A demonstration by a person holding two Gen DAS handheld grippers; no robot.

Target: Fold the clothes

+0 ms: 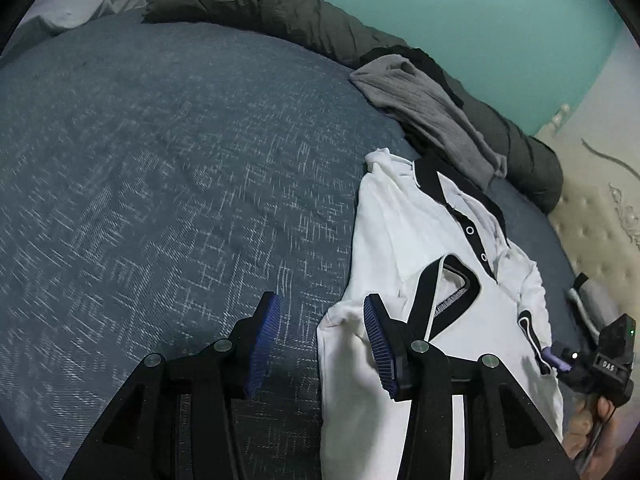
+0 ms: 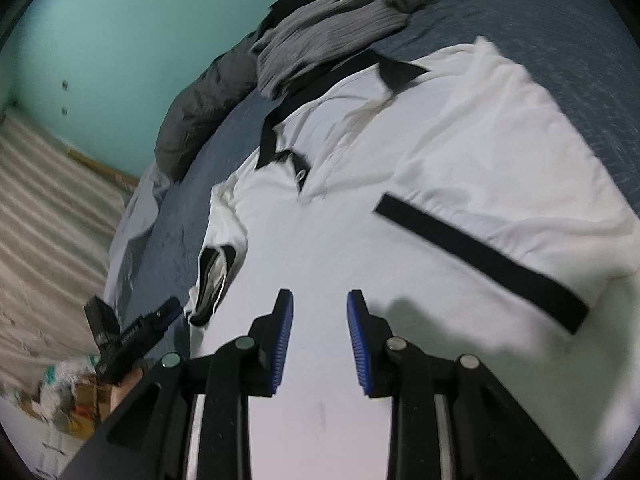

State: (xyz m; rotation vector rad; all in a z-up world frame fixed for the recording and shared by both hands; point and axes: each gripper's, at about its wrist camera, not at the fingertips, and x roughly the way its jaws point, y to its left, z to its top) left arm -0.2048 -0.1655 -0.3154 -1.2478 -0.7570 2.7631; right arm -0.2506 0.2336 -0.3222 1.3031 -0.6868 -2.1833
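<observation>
**White shirt spread flat, both hand-held grippers open and empty**

The white polo shirt (image 1: 404,240) is seen spread on the blue bed (image 1: 160,160), collar pointing away. The left hand-held gripper (image 1: 320,344) is held with jaws apart, nothing between them; its right finger is over the shirt's near-left edge, its left finger over bare bedding. The right hand-held gripper (image 2: 320,344) is held over the shirt's body, jaws likewise apart and empty.

A fold could be spoiled if only 1 layer is pinched: the sleeve with the black cuff (image 2: 212,280), left of the right gripper, is already crumpled and could be dragged under. Fabric could also be snagged on the grey garment (image 1: 432,120) lying just beyond the collar.

Wide open bedding is available left of the left gripper. Ahead, room is limited by the grey garment and the dark rolled bedding (image 1: 280,8).
</observation>
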